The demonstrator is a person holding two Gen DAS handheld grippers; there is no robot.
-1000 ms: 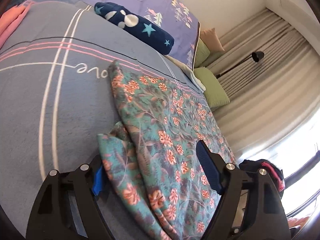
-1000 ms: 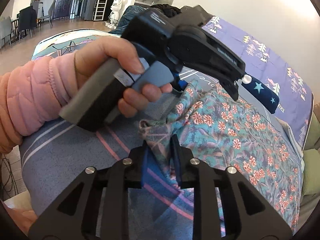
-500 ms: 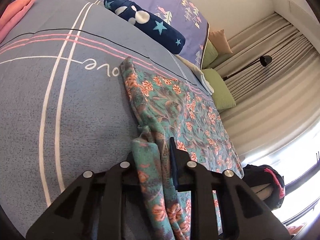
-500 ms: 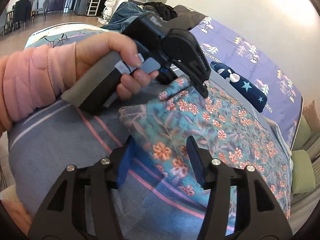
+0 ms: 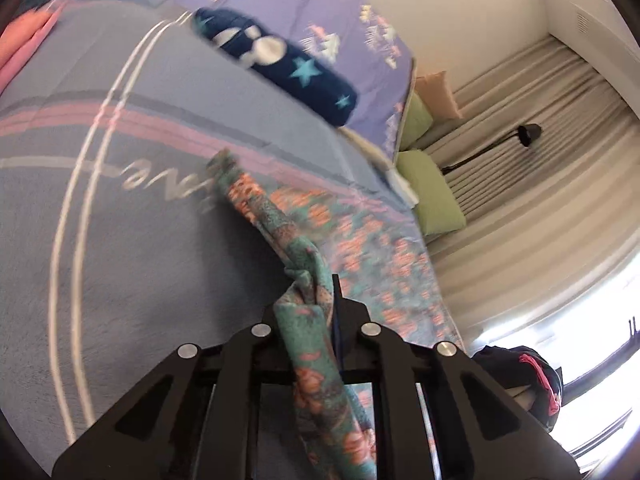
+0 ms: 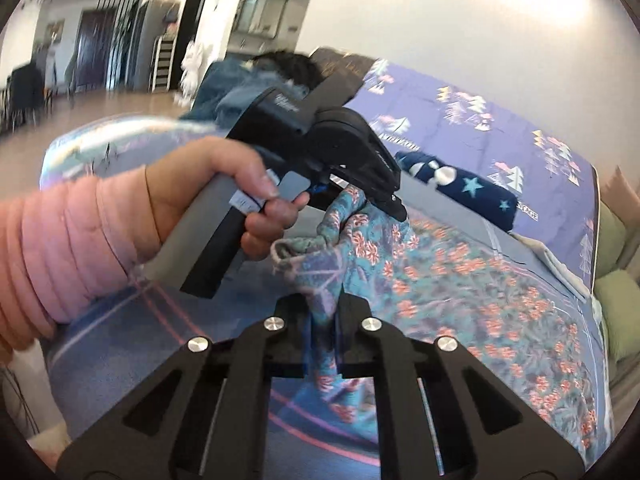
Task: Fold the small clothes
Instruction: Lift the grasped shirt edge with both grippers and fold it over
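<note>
**Pinching both near corners, ready to carry the fold**

Gripping is now complete on both sides. The left gripper [image 5: 316, 312] has its jaws pressed together on a bunched edge of the floral garment [image 5: 360, 248], which rises as a twisted ridge straight ahead of the fingers. The right gripper [image 6: 322, 312] is likewise clamped on a gathered corner of the same cloth [image 6: 460, 280], with the left hand [image 6: 224, 200] and its tool just ahead and to the left of the right fingers. Beyond both tools, the rest of the garment lies spread on the grey blanket [image 5: 120, 240], with the navy star-print roll [image 5: 288, 64] well apart at the far end.

A second ago the left jaws stood wide around loose fabric and the right was pinching; half a second ago the left had closed while the right had opened to re-seat. Now both hold, and the near edge has lifted off the blanket, both views blurring with motion.

That suggests the grasp phase is done and the fold itself is beginning: probably carrying the near edge forward over the far part. Uneven lift between the two corners could skew the crease.
</note>
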